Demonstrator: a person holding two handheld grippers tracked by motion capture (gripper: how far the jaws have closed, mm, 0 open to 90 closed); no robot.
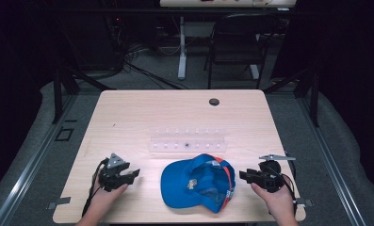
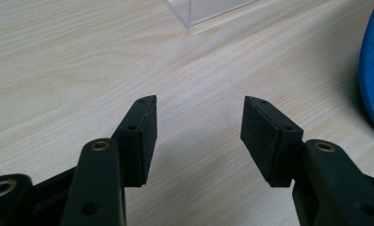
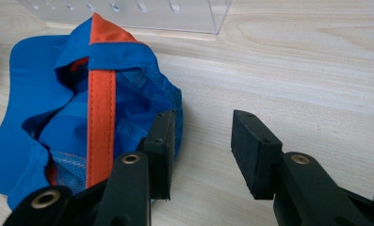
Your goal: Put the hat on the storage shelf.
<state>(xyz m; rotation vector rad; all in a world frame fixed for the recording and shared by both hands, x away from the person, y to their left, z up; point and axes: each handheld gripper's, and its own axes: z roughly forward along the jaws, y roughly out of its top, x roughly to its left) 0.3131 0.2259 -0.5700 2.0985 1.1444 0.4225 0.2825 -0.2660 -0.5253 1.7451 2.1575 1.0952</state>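
Cap (image 1: 198,182), blue with orange trim, lies near the front edge of the table (image 1: 142,113); there is just one. One clear rack (image 1: 188,142) sits just behind it. Two grippers wait beside it: the left gripper (image 1: 134,174) with jaws apart over bare wood, the right gripper (image 1: 242,175) with jaws apart, holding nothing.
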